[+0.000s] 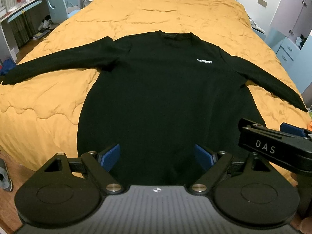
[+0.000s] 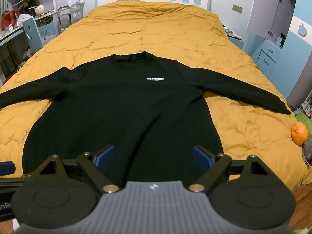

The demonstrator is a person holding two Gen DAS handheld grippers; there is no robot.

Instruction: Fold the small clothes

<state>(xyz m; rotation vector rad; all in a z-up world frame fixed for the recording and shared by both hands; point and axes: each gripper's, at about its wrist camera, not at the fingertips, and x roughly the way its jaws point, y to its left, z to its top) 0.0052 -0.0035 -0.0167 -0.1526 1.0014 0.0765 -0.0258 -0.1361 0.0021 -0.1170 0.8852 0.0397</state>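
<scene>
Fabric dominates both views: a black long-sleeved sweatshirt (image 1: 159, 89) (image 2: 124, 113) lies flat and face up on a mustard-yellow quilted bedspread (image 1: 175, 13) (image 2: 156, 29), collar toward the headboard, hem toward the cameras, both sleeves spread out to the sides. A small white printed logo (image 1: 204, 61) (image 2: 155, 79) sits on its chest (the lettering is too small to read). The left gripper (image 1: 157, 158) hovers above the hem with its blue-padded fingers (image 1: 111, 157) spread wide and nothing between them. The right gripper (image 2: 153, 158) hangs just beside it, over the hem's other half, its blue pads (image 2: 202, 159) equally far apart and empty. An orange fruit (image 2: 299, 133) rests at the bedspread's right edge, well apart from the sweatshirt. A pale blue chair (image 2: 32, 33) stands beside the bed.
</scene>
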